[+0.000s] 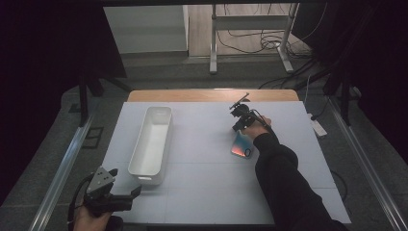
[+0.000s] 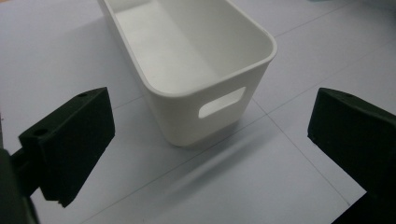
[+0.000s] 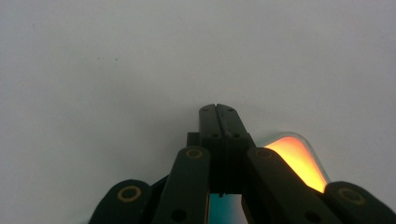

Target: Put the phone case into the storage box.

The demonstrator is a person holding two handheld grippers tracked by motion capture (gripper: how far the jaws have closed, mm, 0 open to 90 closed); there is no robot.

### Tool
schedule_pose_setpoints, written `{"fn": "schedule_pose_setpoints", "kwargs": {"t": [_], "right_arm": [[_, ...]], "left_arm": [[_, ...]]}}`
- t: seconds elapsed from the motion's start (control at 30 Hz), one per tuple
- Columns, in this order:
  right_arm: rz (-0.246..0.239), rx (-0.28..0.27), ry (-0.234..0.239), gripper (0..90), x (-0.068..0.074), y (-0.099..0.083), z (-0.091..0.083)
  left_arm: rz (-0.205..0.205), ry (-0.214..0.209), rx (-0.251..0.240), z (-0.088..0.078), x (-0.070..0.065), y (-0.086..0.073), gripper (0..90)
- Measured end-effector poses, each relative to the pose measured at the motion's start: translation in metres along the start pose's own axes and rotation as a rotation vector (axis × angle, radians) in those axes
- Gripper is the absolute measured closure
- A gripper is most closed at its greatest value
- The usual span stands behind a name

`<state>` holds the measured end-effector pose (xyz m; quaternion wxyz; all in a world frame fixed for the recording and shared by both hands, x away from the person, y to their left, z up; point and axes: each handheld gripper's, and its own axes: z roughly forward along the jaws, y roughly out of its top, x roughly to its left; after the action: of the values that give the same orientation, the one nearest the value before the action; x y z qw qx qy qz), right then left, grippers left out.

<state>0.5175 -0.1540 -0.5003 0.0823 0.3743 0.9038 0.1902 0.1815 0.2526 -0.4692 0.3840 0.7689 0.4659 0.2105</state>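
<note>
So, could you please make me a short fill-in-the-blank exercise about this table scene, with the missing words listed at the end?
1. The white bin on the table holds ____ inside.
2. The jaws of the left gripper stand ____, with the handle cut-out of the bin ahead of them.
3. The jaws of the right gripper are ____ on a flat card that glows orange and blue.
4. In the high view, the card lies to the ____ of the bin.

Missing words: nothing; open; shut; right

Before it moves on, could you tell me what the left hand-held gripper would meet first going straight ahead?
Probably the near end wall of the white bin, which lies dead ahead between the open jaws of the left hand-held gripper.
</note>
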Motion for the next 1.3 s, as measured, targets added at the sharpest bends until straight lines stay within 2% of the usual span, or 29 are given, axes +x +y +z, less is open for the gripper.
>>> {"fn": "schedule_pose_setpoints", "kwargs": {"t": [1.3], "right_arm": [[0.142, 0.007, -0.027, 89.2, -0.053, -0.062, -0.032]], "left_arm": [[-0.003, 0.001, 0.008, 0.001, 0.000, 0.001, 1.3]]}}
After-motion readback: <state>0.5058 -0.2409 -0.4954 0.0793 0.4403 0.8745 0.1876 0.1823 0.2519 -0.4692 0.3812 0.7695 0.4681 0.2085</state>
